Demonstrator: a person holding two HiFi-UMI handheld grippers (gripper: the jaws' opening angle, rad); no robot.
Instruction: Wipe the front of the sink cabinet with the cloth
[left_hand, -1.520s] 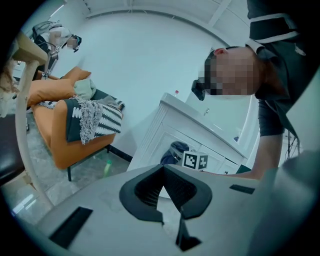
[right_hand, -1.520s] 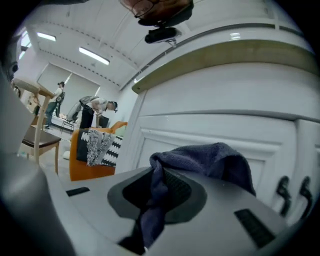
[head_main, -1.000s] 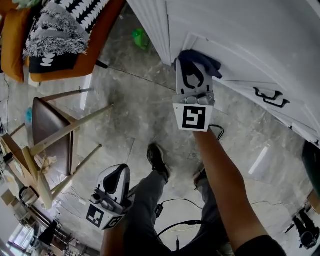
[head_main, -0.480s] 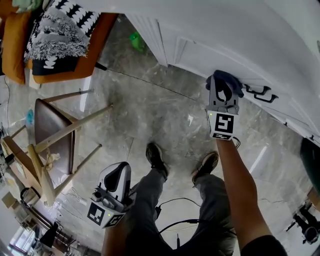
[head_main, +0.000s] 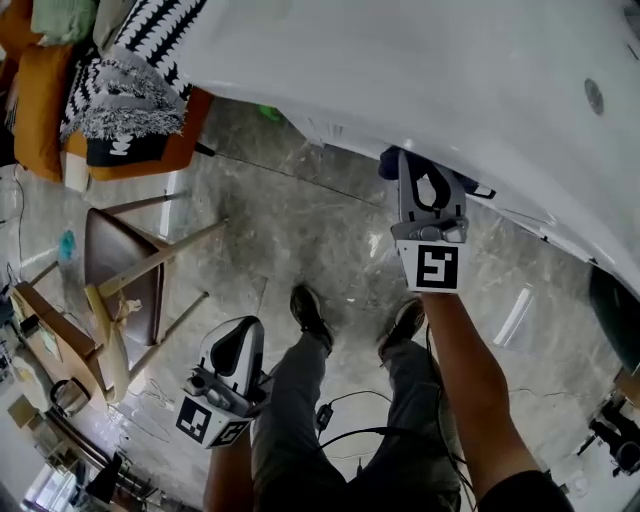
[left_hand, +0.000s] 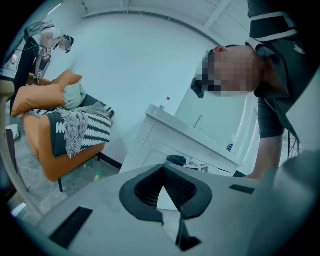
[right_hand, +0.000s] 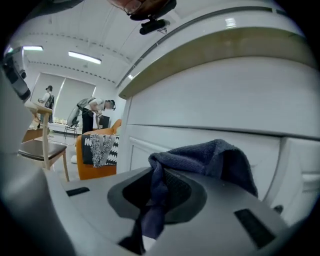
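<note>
The white sink cabinet (head_main: 420, 80) fills the top of the head view, its countertop hiding most of the front. My right gripper (head_main: 425, 172) is raised against the cabinet front just under the counter edge, shut on a dark blue cloth (head_main: 388, 163). In the right gripper view the cloth (right_hand: 200, 157) bunches over the jaws and rests on the white panel (right_hand: 210, 110). My left gripper (head_main: 235, 342) hangs low by the person's left leg, far from the cabinet, jaws together with nothing between them. From the left gripper view the cabinet (left_hand: 165, 145) stands ahead.
A wooden chair (head_main: 115, 290) stands at the left, with an orange armchair and striped blanket (head_main: 130, 90) behind it. A black handle (head_main: 482, 190) sits right of the gripper. Cables (head_main: 340, 420) lie by the person's shoes (head_main: 312, 315) on the marble floor.
My right gripper carried the cloth rightward along the cabinet front, then up under the counter edge. The head has leaned forward, so the countertop now covers the front. The left gripper stayed put.
</note>
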